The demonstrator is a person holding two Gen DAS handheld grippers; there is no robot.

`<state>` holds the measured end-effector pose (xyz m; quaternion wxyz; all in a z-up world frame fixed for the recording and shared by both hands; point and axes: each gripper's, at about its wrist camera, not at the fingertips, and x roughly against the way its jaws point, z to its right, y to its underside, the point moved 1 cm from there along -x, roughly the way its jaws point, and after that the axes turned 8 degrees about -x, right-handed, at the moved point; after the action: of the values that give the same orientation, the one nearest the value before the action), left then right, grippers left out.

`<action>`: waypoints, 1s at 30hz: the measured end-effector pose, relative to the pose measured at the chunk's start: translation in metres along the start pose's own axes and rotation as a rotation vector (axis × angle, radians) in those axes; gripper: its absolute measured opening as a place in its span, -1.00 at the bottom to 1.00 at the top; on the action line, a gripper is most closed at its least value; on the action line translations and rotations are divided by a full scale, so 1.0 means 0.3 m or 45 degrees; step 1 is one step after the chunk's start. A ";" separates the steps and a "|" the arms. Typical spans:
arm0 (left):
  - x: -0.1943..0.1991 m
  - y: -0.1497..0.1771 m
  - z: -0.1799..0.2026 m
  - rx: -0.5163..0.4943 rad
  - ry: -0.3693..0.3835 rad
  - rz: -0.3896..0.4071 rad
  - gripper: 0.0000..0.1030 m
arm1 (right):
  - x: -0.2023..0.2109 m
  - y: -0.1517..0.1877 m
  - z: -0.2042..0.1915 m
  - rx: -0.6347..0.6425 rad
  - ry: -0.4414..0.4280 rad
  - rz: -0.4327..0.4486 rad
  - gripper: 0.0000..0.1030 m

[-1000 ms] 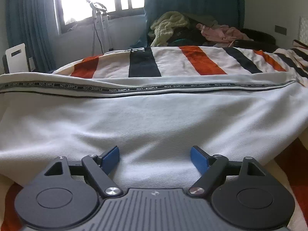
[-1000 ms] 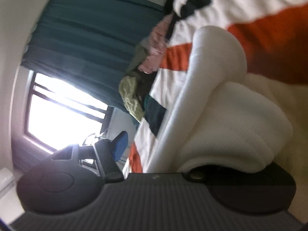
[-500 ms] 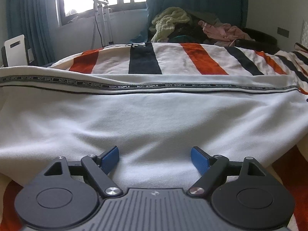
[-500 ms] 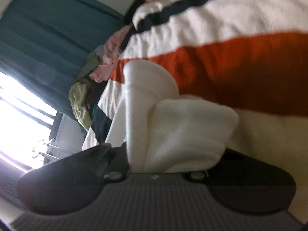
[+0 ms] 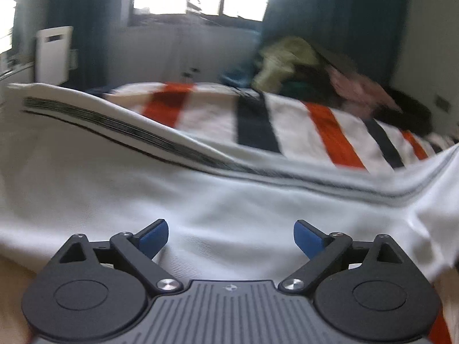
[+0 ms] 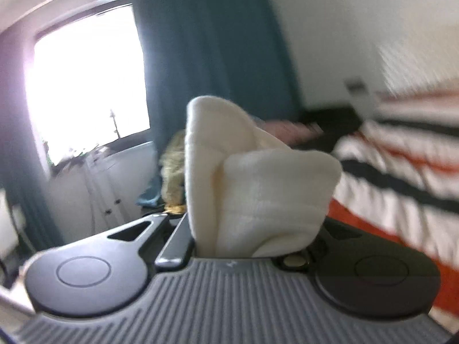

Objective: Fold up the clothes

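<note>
1. Since before, the right hand-held gripper (image 6: 252, 243) has lifted its pinched bunch of the white garment (image 6: 258, 177) up off the bed (image 6: 401, 172).
2. Left hand-held gripper (image 5: 231, 236) is opening, holding nothing, over the garment spread along the bed's near edge.
3. No fold is finished yet.

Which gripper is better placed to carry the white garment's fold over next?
Right. The right gripper is shut on a bunch of the white garment; the left gripper is opening, nothing between its fingers.
</note>
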<state>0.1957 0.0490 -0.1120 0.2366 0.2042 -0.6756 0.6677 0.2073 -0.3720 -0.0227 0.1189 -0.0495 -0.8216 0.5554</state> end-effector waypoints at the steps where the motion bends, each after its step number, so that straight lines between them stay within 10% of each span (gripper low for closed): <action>1: 0.013 -0.007 -0.032 0.037 -0.015 0.016 0.86 | 0.009 0.012 -0.090 0.087 -0.033 0.010 -0.76; 8: 0.091 -0.008 -0.268 0.334 -0.070 0.076 0.89 | 0.069 0.363 -0.581 0.630 -0.310 -0.024 -0.76; 14: 0.094 0.004 -0.386 0.488 -0.032 0.109 0.89 | 0.113 0.757 -0.702 0.834 -0.469 -0.414 -0.73; 18: 0.098 0.003 -0.400 0.517 0.048 0.167 0.89 | 0.120 0.754 -0.691 0.805 -0.494 -0.532 -0.57; 23: 0.061 0.024 -0.345 0.544 0.212 0.110 0.89 | 0.195 0.670 -0.670 0.669 -0.634 -0.788 0.48; 30: 0.037 0.058 -0.217 0.432 0.439 0.016 0.89 | 0.360 0.497 -0.466 0.484 -0.662 -0.844 0.48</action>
<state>0.1795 0.1148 -0.1197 0.3066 0.1198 -0.5047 0.7980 0.1302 -0.1667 -0.0958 0.0872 0.3796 -0.6790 0.6223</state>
